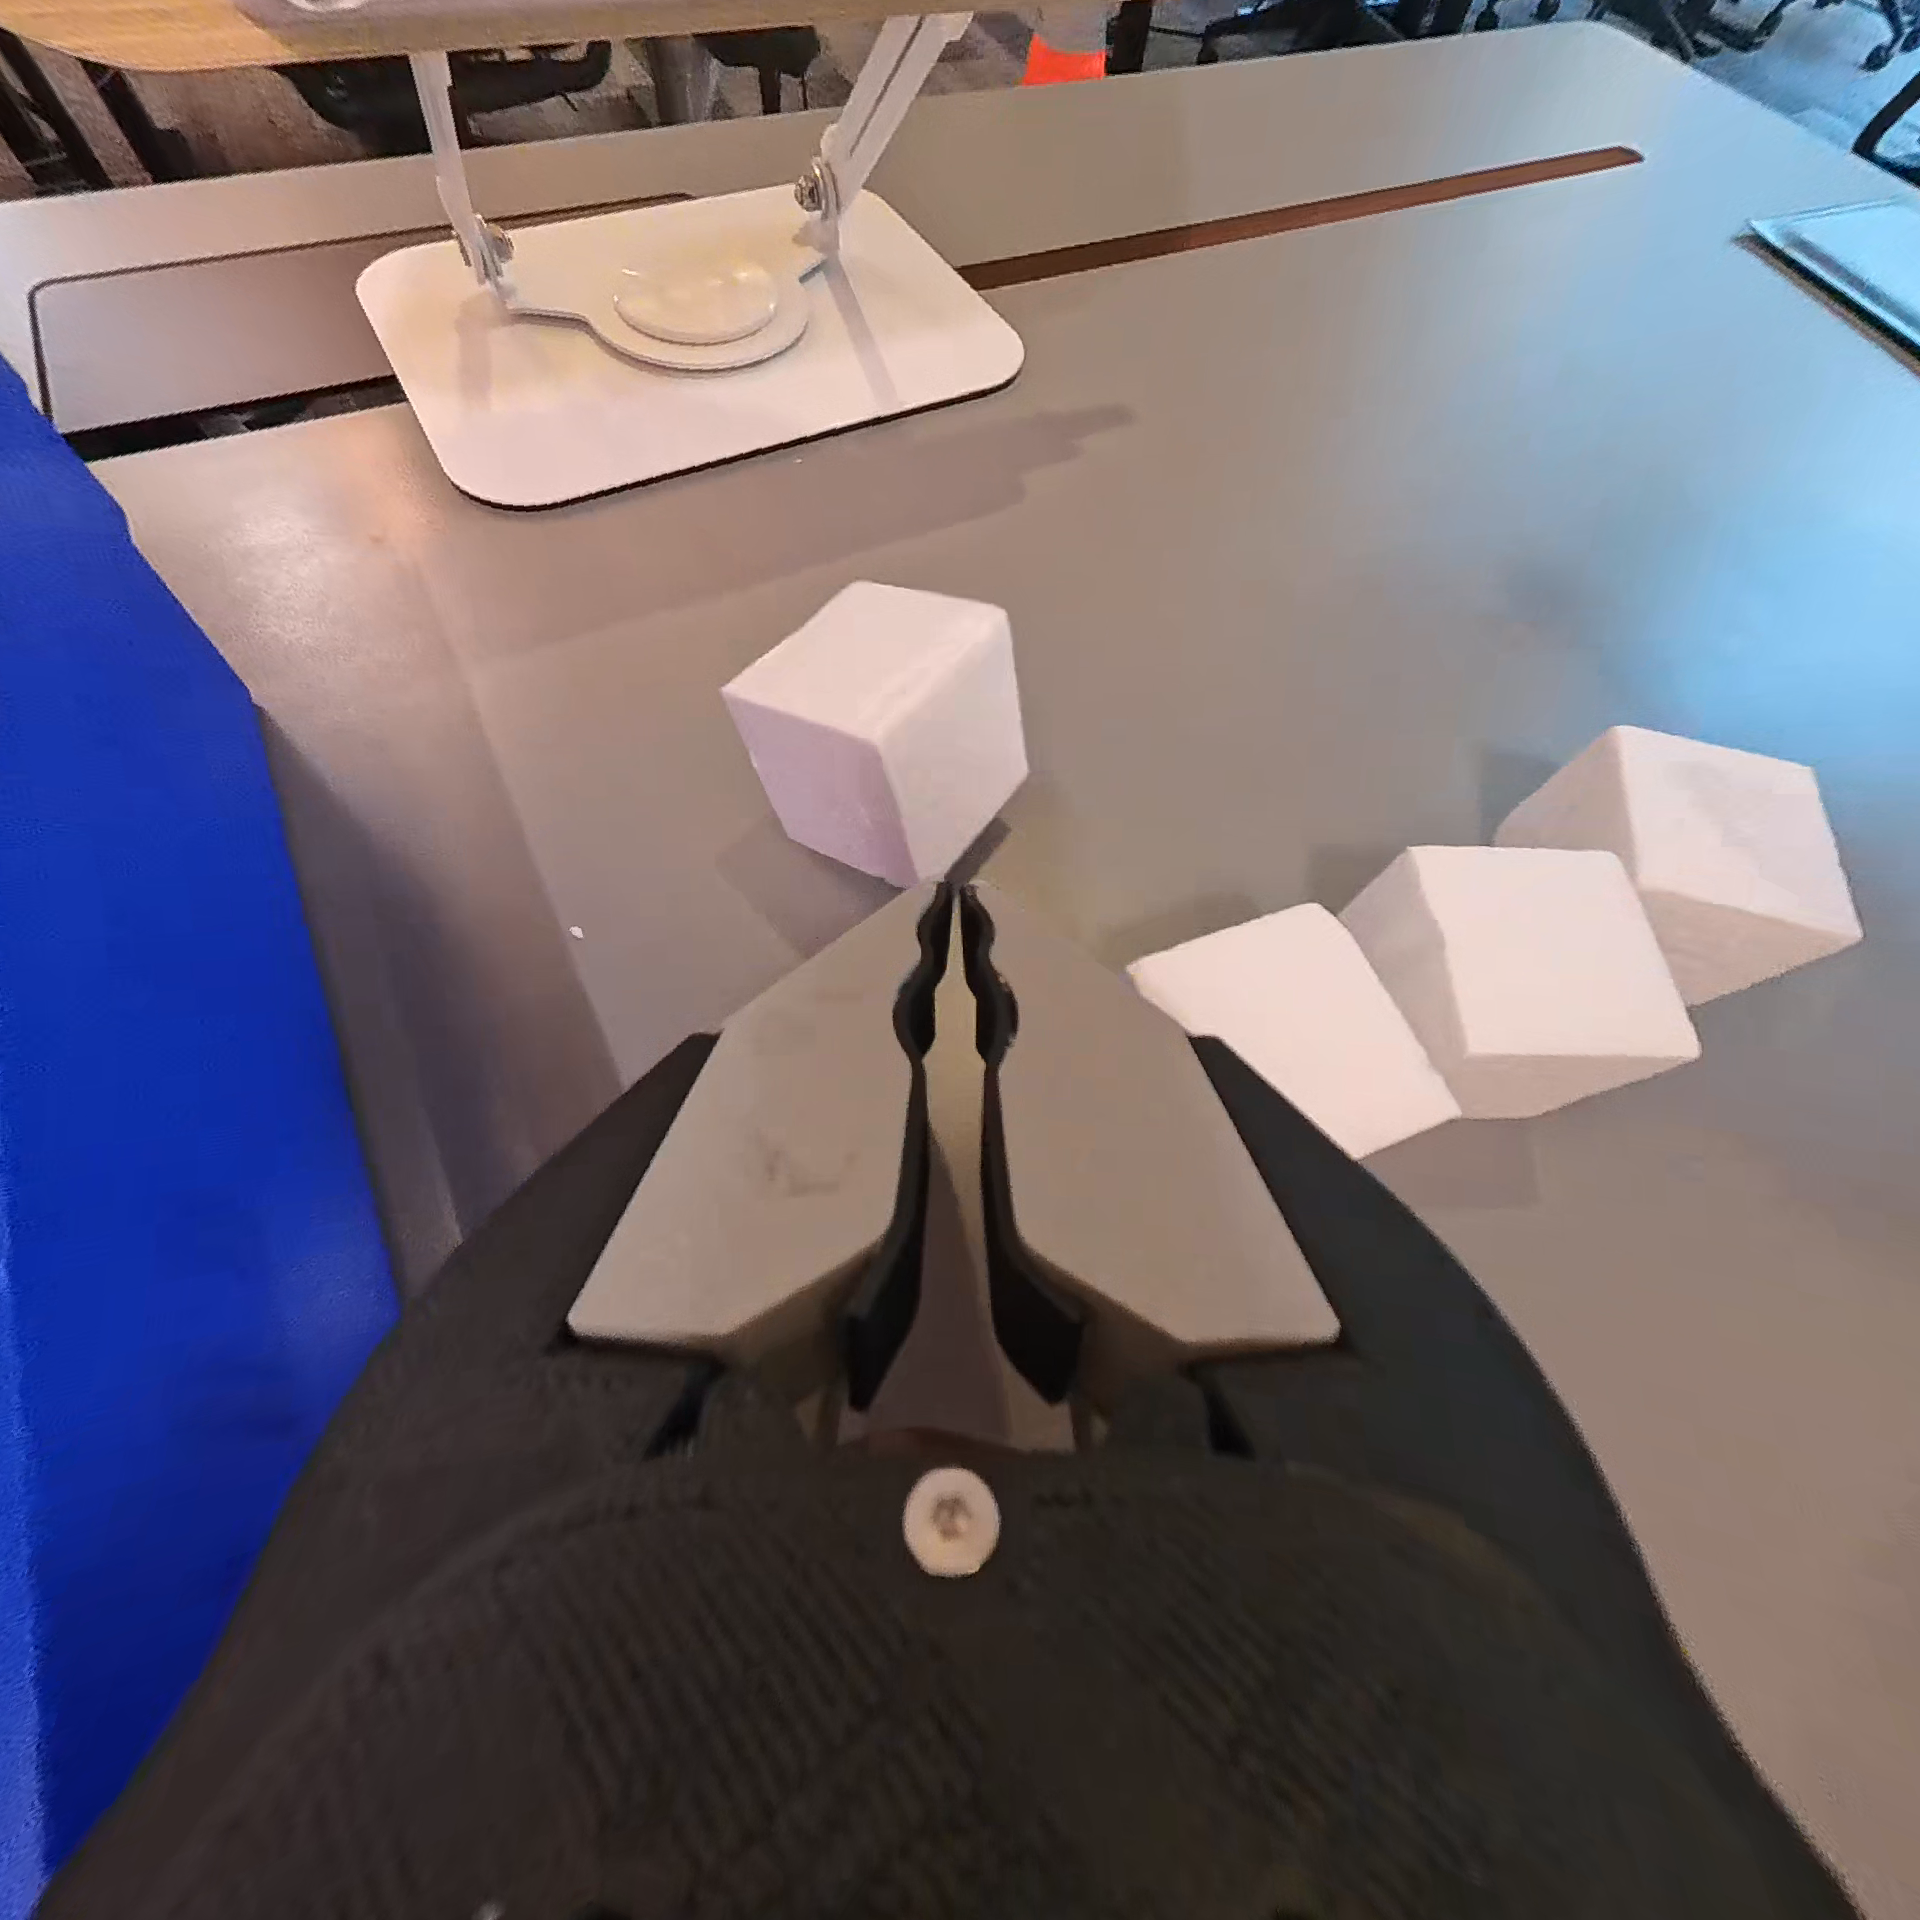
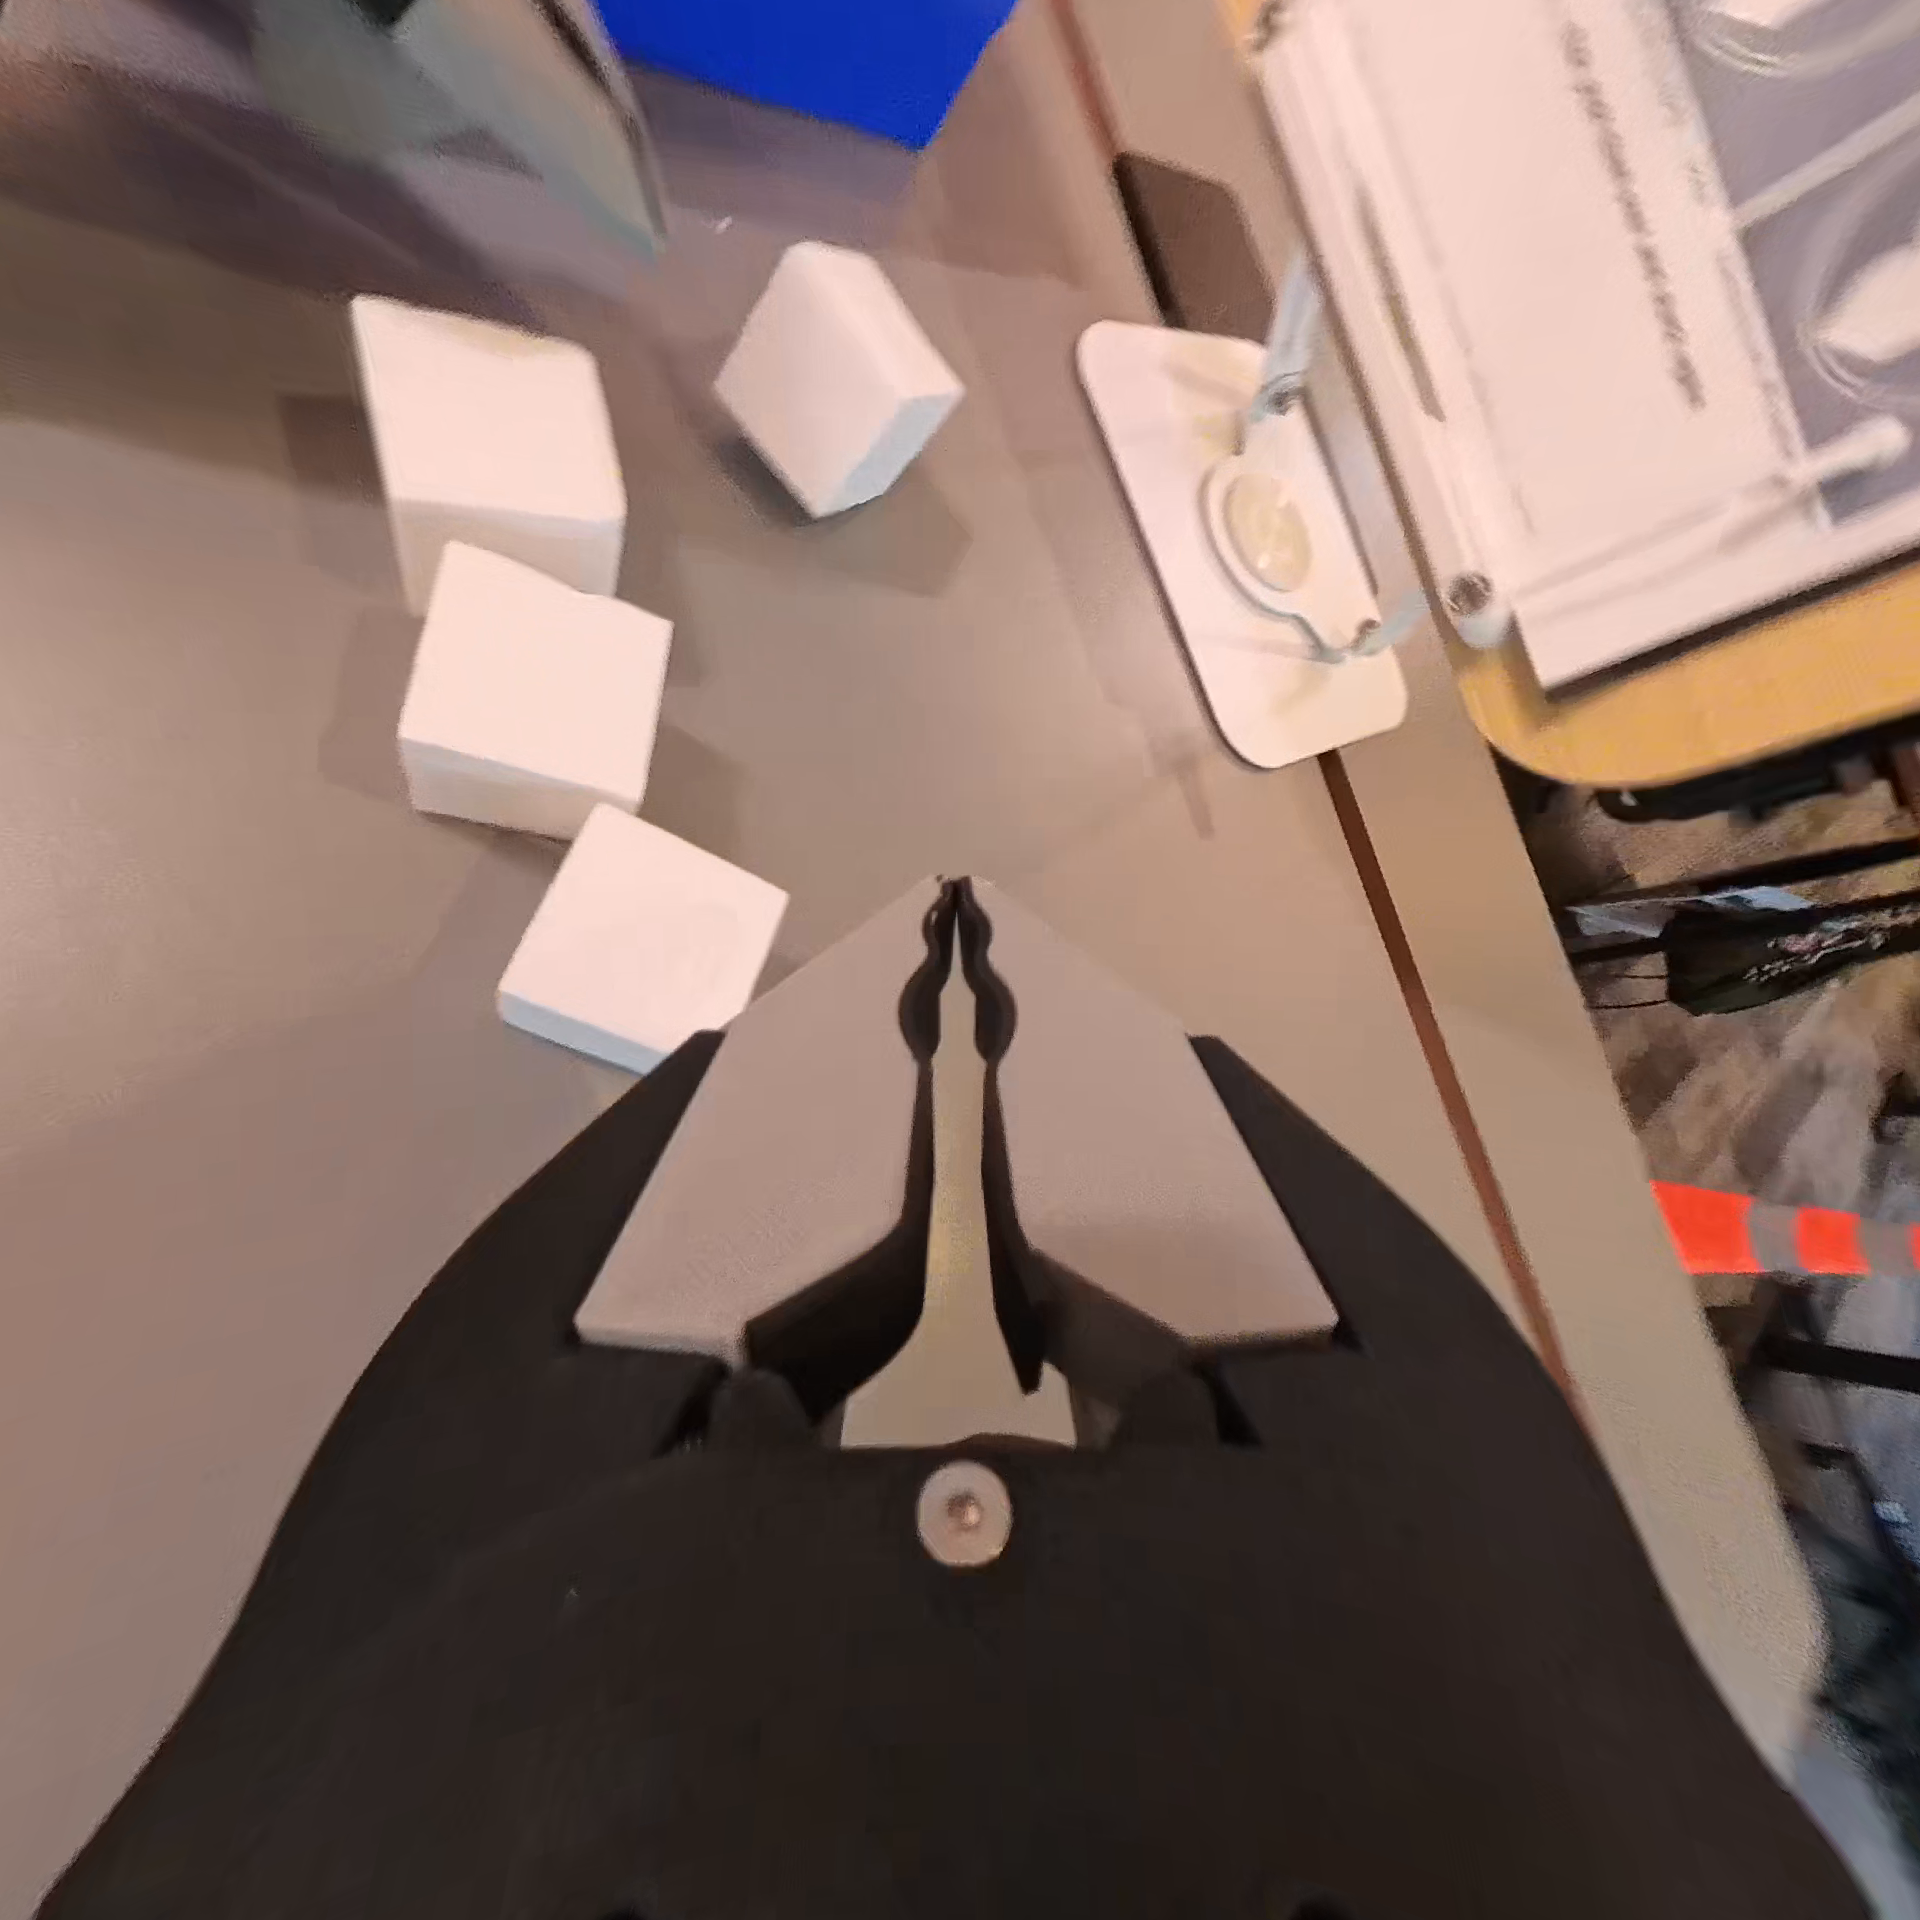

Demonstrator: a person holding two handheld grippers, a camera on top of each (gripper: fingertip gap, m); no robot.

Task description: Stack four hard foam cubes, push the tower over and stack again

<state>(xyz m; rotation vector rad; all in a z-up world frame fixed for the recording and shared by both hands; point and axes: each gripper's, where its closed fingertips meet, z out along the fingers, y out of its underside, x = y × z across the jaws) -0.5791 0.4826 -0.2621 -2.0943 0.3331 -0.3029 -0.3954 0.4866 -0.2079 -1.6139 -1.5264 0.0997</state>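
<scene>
Several white foam cubes lie loose on the grey table, none stacked. In the left wrist view one cube (image 1: pixel 881 727) sits alone just beyond my left gripper (image 1: pixel 956 891), which is shut and empty. To its right lie three cubes in a row: near (image 1: pixel 1294 1034), middle (image 1: pixel 1517 971), far (image 1: pixel 1704 852). In the right wrist view the lone cube (image 2: pixel 836 379) is ahead, and the row runs along the left: far (image 2: pixel 488 436), middle (image 2: pixel 535 686), near (image 2: pixel 644 935). My right gripper (image 2: pixel 956 888) is shut and empty, just right of the near cube.
A white stand base (image 1: pixel 686 343) sits at the table's back; it also shows in the right wrist view (image 2: pixel 1236 540), holding a board of papers (image 2: pixel 1558 343). Blue fabric (image 1: pixel 135 935) borders the left. The table's far edge (image 2: pixel 1507 1039) drops to the floor.
</scene>
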